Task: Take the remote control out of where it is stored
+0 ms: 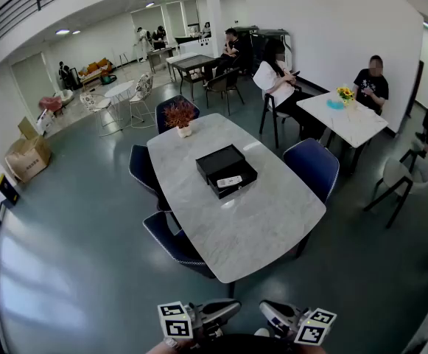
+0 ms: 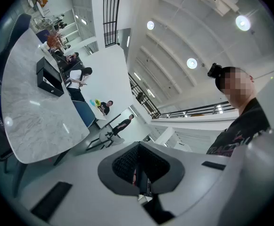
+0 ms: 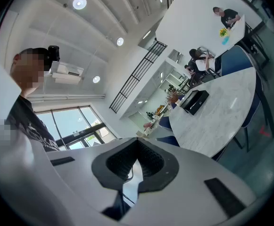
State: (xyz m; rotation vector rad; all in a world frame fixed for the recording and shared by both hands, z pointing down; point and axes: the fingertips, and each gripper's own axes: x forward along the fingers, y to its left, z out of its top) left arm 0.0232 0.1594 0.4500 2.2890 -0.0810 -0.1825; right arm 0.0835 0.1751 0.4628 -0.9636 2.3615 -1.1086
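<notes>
Head view: the left gripper (image 1: 230,309) sits at the bottom edge, off the near end of the marble table (image 1: 265,227). Its jaws are pressed together with nothing between them, and the left gripper view shows the two dark pads meeting in a thin seam. From this gripper the table lies ahead and off to the left, well apart from the jaws.

Straight ahead of both grippers, near the middle of the tabletop, stands an open black box (image 1: 215,161). The remote control (image 1: 230,181), pale and slim, lies inside it at the side nearer the grippers. It is well apart from either gripper, and neither touches the box. Beyond the box, at the table's far end, is a small potted plant (image 1: 179,116).

The right gripper (image 1: 266,309) is held just beside the left one, jaws closed tight and empty. From it the box lies ahead and up to the right.
</notes>
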